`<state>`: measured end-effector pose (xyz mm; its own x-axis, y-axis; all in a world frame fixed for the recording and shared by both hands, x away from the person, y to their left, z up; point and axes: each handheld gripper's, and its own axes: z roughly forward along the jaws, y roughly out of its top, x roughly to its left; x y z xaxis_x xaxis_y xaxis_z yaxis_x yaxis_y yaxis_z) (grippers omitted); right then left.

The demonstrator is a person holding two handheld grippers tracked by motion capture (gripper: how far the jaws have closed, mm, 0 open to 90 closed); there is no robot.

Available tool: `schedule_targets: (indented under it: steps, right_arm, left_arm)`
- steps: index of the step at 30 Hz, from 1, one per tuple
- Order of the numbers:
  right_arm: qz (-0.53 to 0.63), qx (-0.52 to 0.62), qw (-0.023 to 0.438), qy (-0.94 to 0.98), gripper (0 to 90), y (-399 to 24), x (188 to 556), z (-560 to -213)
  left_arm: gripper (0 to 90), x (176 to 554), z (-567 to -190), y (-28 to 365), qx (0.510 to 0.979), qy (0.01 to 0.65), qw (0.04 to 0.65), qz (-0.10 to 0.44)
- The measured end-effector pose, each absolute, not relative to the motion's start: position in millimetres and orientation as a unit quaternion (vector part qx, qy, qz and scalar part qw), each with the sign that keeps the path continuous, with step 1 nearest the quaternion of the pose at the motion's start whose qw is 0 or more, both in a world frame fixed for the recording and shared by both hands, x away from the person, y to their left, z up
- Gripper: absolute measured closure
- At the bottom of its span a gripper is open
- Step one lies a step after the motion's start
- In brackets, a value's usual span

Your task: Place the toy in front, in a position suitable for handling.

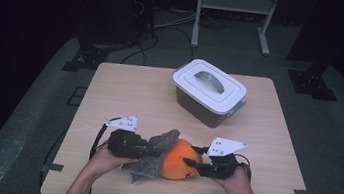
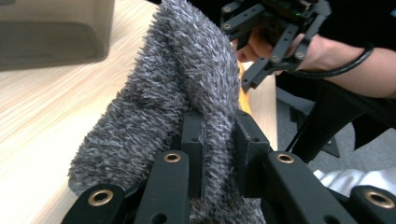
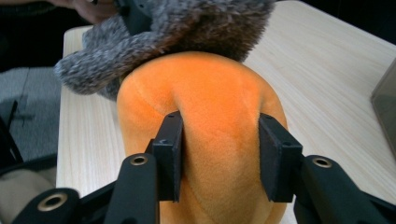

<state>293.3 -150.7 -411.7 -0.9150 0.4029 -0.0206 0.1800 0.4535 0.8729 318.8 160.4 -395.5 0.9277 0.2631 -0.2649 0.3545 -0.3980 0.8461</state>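
Pinching a fold of the grey fuzzy cloth (image 2: 187, 93), the left gripper (image 2: 219, 140) has its jaws nearly together on the fabric. Opposite it, the right gripper (image 3: 219, 154) squeezes the orange plush toy (image 3: 205, 102) between its pads (the plush bulges around them). Cloth drapes over the toy's far end. Beyond both grippers stands a lidded plastic storage box (image 1: 209, 93) on the wooden table (image 1: 125, 91).

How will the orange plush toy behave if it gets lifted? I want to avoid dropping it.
The orange plush toy looks soft: the right gripper has its pads dented into a fold of it, so it will probably squash and sag rather than stay stiff. Its fuzzy surface likely grips well. Its rounded body could roll on the table if released.
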Motion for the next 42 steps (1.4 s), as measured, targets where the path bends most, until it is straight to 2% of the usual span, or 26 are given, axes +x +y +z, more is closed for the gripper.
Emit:
schedule_targets:
  steps: [2, 4, 7, 9, 11, 14, 16, 20, 23, 25, 30, 35, 39, 42]
  right_arm:
    - [0.486, 0.162, 0.096, 0.853, 44.0, -151, 294, -413]
    - [0.477, 0.159, 0.06, 0.863, 32.9, -153, 298, -413]
    - [0.481, 0.172, 0.029, 0.859, 23.2, -160, 305, -410]
    - [0.471, 0.177, 0.013, 0.864, 20.2, -160, 309, -415]
    - [0.462, 0.174, 0.013, 0.87, 22.6, -157, 308, -421]
    - [0.453, 0.171, 0.021, 0.875, 41.7, -158, 305, -421]
    - [0.461, 0.171, 0.032, 0.87, 49.8, -157, 303, -420]
    - [0.49, 0.167, 0.076, 0.852, 54.8, -153, 296, -414]
    - [0.496, 0.161, 0.11, 0.846, 54.4, -146, 292, -412]
    - [0.48, 0.159, 0.116, 0.855, 53.7, -143, 293, -415]
    - [0.464, 0.165, 0.097, 0.865, 51.6, -150, 299, -419]
    - [0.465, 0.171, 0.087, 0.864, 49.0, -155, 299, -422]
    - [0.467, 0.161, 0.08, 0.866, 41.5, -149, 296, -421]
    - [0.459, 0.146, 0.078, 0.873, 31.6, -146, 293, -421]
  left_arm:
    - [76.8, 319, -400, 157, 0.844, 0.183, 0.501, -0.052]
    - [76.7, 318, -404, 153, 0.85, 0.17, 0.494, -0.065]
    - [76.7, 315, -406, 145, 0.857, 0.149, 0.488, -0.079]
    - [76.6, 314, -407, 141, 0.854, 0.146, 0.491, -0.089]
    - [76.5, 314, -409, 139, 0.856, 0.143, 0.489, -0.087]
    - [76.6, 315, -406, 142, 0.851, 0.153, 0.497, -0.08]
    - [76.8, 315, -404, 143, 0.849, 0.156, 0.5, -0.072]
    - [77.1, 316, -394, 152, 0.826, 0.162, 0.536, -0.065]
    - [77.1, 317, -394, 155, 0.827, 0.17, 0.534, -0.049]
    - [77.1, 319, -400, 154, 0.839, 0.176, 0.514, -0.044]
    - [77.0, 322, -408, 160, 0.862, 0.192, 0.469, -0.018]
    - [77.0, 322, -410, 162, 0.855, 0.194, 0.479, -0.028]
    - [76.9, 317, -401, 152, 0.844, 0.169, 0.507, -0.042]
    - [76.9, 314, -400, 143, 0.858, 0.157, 0.487, -0.036]
